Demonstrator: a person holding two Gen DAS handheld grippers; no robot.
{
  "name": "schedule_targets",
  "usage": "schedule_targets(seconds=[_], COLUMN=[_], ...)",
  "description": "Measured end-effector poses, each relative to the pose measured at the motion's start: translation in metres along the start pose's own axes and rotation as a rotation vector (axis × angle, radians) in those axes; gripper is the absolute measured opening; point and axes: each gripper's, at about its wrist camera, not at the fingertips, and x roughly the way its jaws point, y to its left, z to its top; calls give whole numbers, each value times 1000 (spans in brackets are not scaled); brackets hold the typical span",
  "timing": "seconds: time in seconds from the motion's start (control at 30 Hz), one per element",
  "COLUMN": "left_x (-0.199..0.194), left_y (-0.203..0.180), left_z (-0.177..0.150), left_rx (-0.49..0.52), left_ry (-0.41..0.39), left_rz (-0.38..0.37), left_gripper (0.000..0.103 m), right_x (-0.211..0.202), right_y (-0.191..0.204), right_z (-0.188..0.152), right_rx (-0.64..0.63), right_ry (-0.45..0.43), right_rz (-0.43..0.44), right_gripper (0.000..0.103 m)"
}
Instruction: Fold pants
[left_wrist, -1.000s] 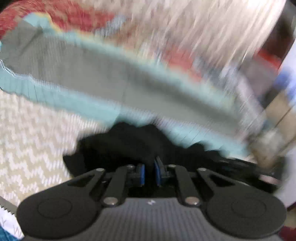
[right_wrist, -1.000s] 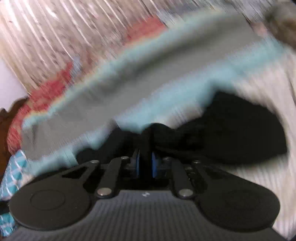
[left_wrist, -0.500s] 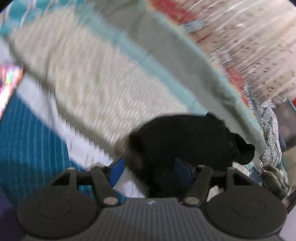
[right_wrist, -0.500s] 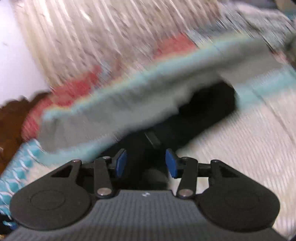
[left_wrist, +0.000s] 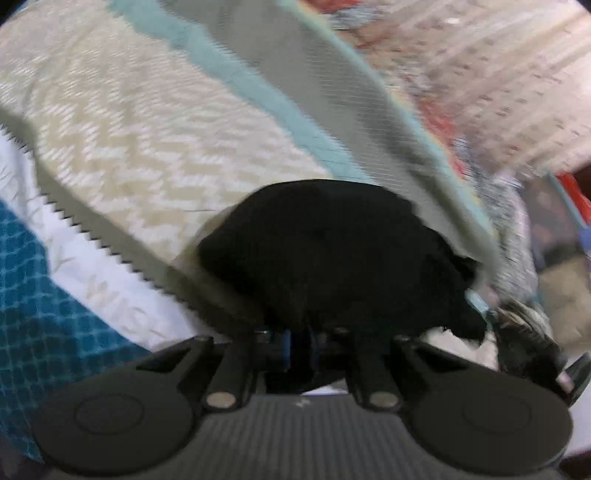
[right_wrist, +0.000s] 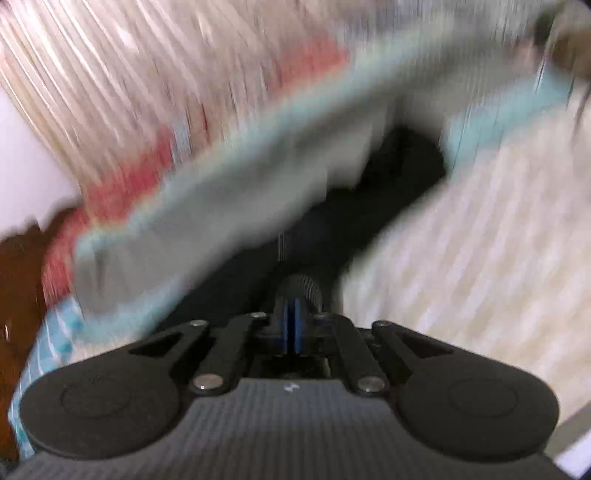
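The black pants (left_wrist: 332, 251) lie in a soft heap on the bed (left_wrist: 155, 122), on a cream zigzag blanket with a grey and light-blue band (left_wrist: 325, 92) just behind them. The left gripper (left_wrist: 298, 349) has its jaws pinched tight on the near edge of the pants, I think so the cloth cannot slip when it gets pulled flat. The right gripper (right_wrist: 294, 328) has its blue jaws pressed together right at the dark cloth (right_wrist: 369, 206), but that picture is too blurry for me to tell if any cloth is caught between them.
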Motion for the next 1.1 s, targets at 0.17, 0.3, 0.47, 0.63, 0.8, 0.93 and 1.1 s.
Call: schedule_targets(seconds=[0.17,0.3,0.47,0.63,0.8,0.93,1.1], left_x=[-9,3,27,28,-59,-111,-137], left_y=[-34,-35,-1,-6,-52,-65,-78], left_z=[-28,-34,-7,12,29,39,56], left_rx=[212,213,-3,-99,28,56,71], left_ry=[58,69,29,88,-101,-195,-264], left_rz=[-161,-97,59,-36,-214,-282,-271], left_gripper=[52,68,66,5,5,5,5], right_x=[-146,-200,-149,-23,53,74,85], right_y=[-36,-57,-65,-37,-5,29,28], right_z=[71,80,27,-52,-102,-94,-97], right_rx=[-59,-98,-63,10,122,119,75], right_ry=[-513,-571,-283,134,368,344,327], right_rz=[-189,-315,-183,38,130,166,131], right_gripper=[2,8,28,49,56,67,67])
